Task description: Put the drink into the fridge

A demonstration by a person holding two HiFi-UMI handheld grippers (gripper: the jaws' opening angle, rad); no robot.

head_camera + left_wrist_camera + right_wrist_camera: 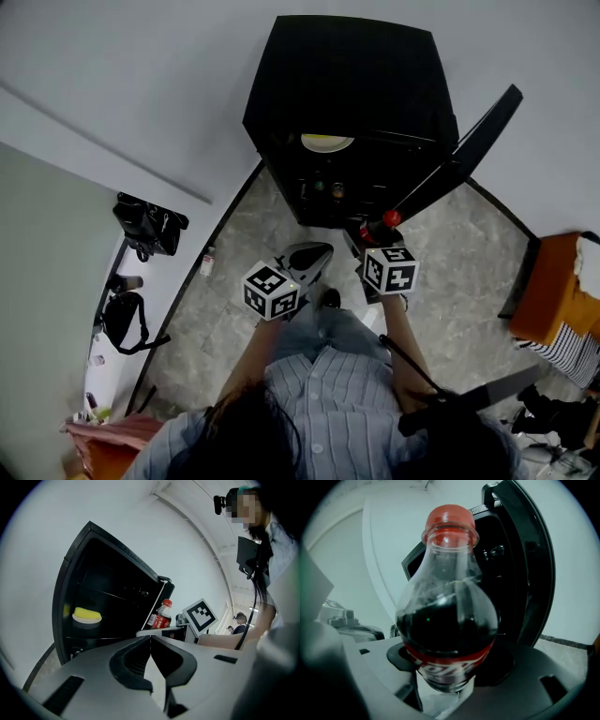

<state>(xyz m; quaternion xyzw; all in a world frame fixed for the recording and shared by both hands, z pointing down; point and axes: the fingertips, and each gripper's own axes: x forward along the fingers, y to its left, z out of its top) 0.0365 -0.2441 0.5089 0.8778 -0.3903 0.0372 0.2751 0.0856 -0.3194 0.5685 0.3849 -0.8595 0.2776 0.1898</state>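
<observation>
A cola bottle [449, 620] with a red cap and red label fills the right gripper view, and my right gripper [447, 681] is shut on its lower body. In the head view the bottle [382, 225] shows just in front of the small black fridge [347, 103], whose door [464, 150] stands open to the right. The left gripper view has the same bottle [162, 617] beside the fridge opening [108, 602]. My left gripper [151, 648] holds nothing, its jaws meeting at the tips; in the head view that left gripper [305, 258] is left of the bottle.
A white dish with something yellow [86, 616] rests on a fridge shelf, also seen from above as a dish [326, 142]. Black bags [148, 225] lie at the left wall. An orange seat [558, 291] stands at the right. The floor [234, 253] is grey stone tile.
</observation>
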